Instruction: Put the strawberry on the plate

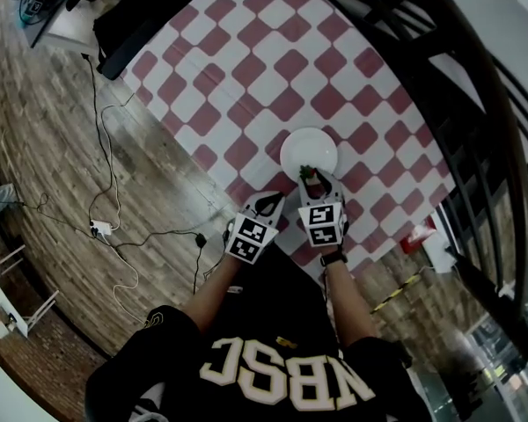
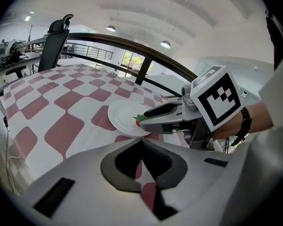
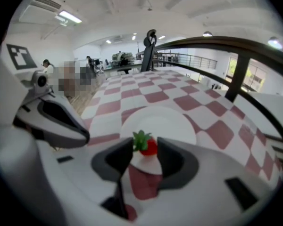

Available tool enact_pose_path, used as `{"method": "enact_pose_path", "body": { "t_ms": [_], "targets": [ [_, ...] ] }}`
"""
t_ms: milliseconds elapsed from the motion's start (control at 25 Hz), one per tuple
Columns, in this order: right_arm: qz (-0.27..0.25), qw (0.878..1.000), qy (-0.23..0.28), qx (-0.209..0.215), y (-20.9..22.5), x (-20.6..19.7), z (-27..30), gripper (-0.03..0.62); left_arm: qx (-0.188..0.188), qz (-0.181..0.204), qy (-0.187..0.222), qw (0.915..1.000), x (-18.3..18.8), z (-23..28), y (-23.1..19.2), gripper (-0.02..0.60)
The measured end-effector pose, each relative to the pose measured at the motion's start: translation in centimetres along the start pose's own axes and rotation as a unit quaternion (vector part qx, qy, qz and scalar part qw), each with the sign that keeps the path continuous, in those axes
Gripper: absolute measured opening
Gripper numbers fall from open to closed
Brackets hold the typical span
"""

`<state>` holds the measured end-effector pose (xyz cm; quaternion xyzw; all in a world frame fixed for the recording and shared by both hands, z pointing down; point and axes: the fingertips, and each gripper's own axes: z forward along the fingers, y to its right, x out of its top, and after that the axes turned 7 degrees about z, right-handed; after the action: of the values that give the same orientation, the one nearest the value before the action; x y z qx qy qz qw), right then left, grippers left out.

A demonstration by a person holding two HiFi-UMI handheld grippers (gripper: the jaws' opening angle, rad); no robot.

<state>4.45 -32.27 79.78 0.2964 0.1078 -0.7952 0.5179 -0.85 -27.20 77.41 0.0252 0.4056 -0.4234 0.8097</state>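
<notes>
A small red strawberry [image 3: 147, 146] with green leaves sits between the jaws of my right gripper [image 3: 145, 147], which is shut on it. It hangs just above the near rim of the white plate [image 3: 177, 121]. In the head view the plate [image 1: 312, 146] lies near the table's front edge, with the right gripper [image 1: 315, 181] at its near rim. My left gripper [image 1: 268, 202] stays left of it over the table edge, jaw tips together and holding nothing. From the left gripper [image 2: 142, 142] view, the strawberry [image 2: 138, 121] shows at the right gripper's tips over the plate [image 2: 120, 113].
A red-and-white checked cloth [image 1: 246, 69] covers the table. A dark curved railing [image 1: 440, 60] runs along the table's right side. A black office chair [image 2: 56, 32] stands at the far end. Cables [image 1: 106, 227] lie on the brick-pattern floor to the left.
</notes>
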Motion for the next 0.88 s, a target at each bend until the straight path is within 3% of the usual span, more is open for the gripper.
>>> {"method": "enact_pose_path", "body": {
  "t_ms": [280,520,680,880],
  "targets": [
    [0.009,0.999,0.034,-0.01,-0.4,0.8,-3.7,0.152,0.011,0.016,0.033,0.9993,2.3,-2.1,1.5,0.015],
    [0.038,0.992,0.118,-0.026,-0.7,2.5,-10.7,0.144,0.029,0.068,0.084,0.9938,6.1,-4.6,3.4,0.015],
    [0.067,0.976,0.198,-0.054,0.0,3.7,-17.0,0.064,0.049,0.086,0.146,0.9843,10.2,-7.8,5.4,0.015],
    [0.121,0.944,0.299,-0.07,-0.1,3.9,-25.4,0.024,0.058,0.092,0.216,0.9703,13.8,-12.3,10.8,0.015]
  ]
}}
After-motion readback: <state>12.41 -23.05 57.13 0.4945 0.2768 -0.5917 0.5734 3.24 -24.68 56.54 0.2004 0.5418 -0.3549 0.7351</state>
